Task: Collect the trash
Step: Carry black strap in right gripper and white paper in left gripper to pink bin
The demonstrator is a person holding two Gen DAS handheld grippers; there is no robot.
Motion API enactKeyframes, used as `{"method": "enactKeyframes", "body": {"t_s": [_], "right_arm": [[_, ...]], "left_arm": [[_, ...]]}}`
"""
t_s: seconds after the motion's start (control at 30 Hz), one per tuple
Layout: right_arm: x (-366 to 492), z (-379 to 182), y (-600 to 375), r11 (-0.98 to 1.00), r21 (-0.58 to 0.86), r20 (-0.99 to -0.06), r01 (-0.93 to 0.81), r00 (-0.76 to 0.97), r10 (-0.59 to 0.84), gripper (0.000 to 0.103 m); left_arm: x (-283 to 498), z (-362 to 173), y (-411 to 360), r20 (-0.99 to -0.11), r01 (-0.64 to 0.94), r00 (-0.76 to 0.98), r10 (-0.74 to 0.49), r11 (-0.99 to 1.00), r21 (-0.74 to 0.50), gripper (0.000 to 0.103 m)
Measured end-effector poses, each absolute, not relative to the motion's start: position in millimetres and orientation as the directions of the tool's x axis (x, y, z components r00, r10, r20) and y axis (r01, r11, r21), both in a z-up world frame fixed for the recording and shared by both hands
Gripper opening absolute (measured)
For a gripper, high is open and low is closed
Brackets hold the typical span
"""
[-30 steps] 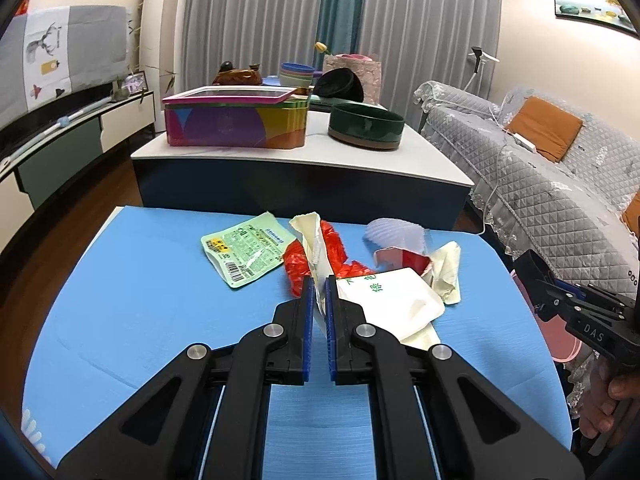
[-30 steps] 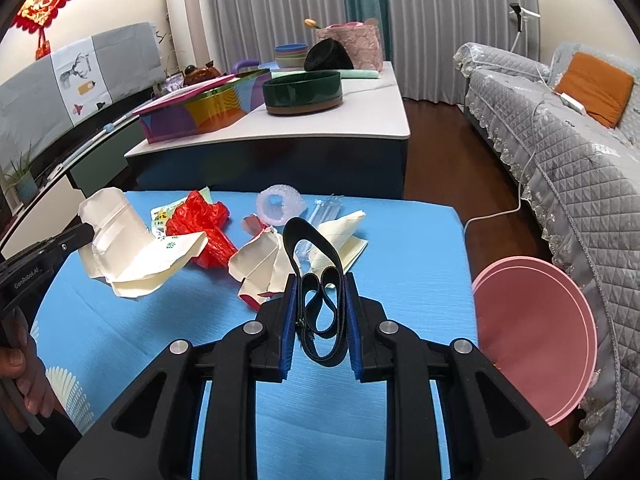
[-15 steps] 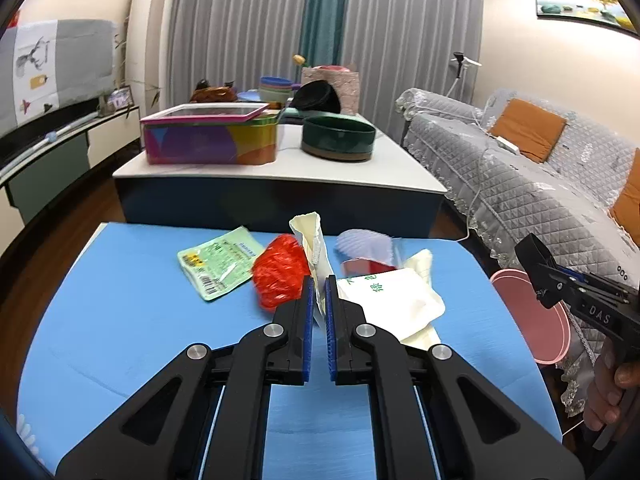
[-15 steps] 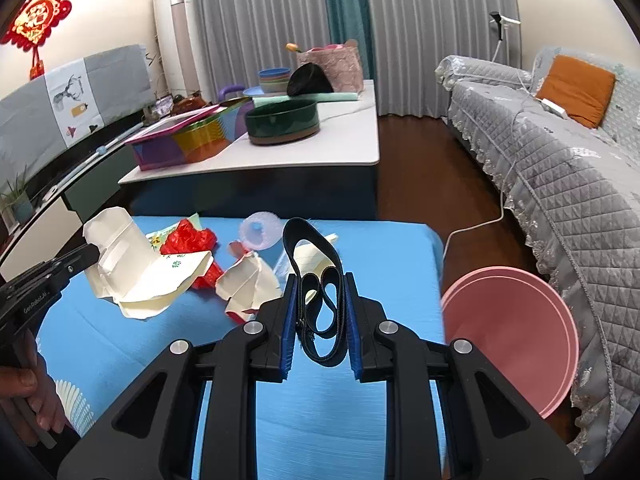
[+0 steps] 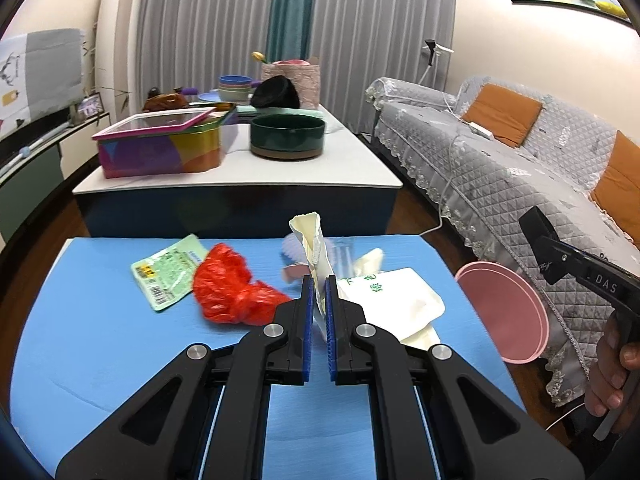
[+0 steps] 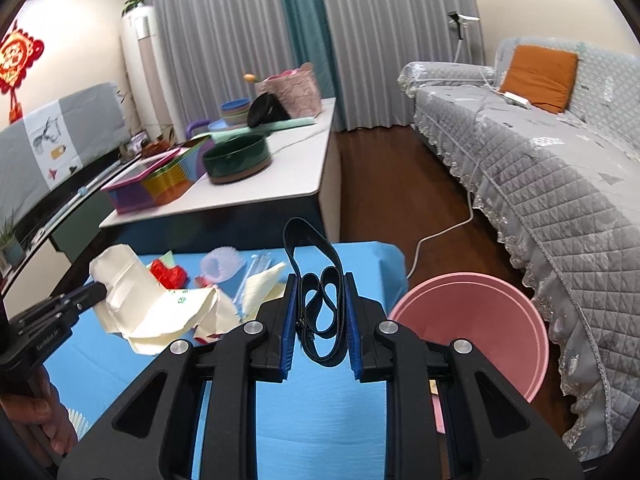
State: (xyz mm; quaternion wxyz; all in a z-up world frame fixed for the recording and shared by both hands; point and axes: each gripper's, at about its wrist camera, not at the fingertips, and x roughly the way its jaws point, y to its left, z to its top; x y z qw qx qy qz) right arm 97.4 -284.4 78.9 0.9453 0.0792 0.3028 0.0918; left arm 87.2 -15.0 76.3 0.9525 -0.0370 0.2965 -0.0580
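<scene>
Left gripper (image 5: pixel 319 300) fingers clamped on cream paper carton (image 5: pixel 384 300); right gripper (image 6: pixel 320 312) fingers pinching looped black strap (image 6: pixel 320 300) beside pink bin (image 6: pixel 476 328), above blue tabletop (image 6: pixel 320 420).

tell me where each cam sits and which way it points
Left wrist: on the left gripper, looking along its fingers at the held cream carton; the right hand shows.
Right wrist: on the right gripper, clamping a black strap; the left hand shows.
Shared: blue table, pink bin.
</scene>
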Motion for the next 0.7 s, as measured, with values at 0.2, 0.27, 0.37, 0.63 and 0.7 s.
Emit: {"method": "enactKeyframes", "body": {"t_s": [0.2,0.27,0.37,0.63,0.7], "right_arm": [[98,84,-319,0.973,0.224,-0.549,-0.057,0.818,0.174,0.022],[97,85,-331,0.975,0.221,-0.548,-0.028,0.823,0.148,0.022],[96,87,-351,0.978,0.205,-0.546,0.024,0.833,0.094,0.022],[94,89,-396,0.975,0.182,-0.548,0.129,0.837,-0.009,0.022],[95,89,-403,0.973,0.179,-0.548,0.147,0.836,-0.026,0.022]], "left_arm": [[93,81,-53,-0.555,0.151,0.812,-0.180,0.984,-0.099,0.006],[97,84,-68,-0.552,0.176,0.809,-0.203,0.979,-0.102,0.006],[101,86,-84,-0.549,0.205,0.803,-0.232,0.972,-0.110,0.006],[116,82,-131,-0.550,0.283,0.779,-0.302,0.951,-0.122,0.006],[121,80,-141,-0.552,0.298,0.771,-0.316,0.946,-0.125,0.006]]}}
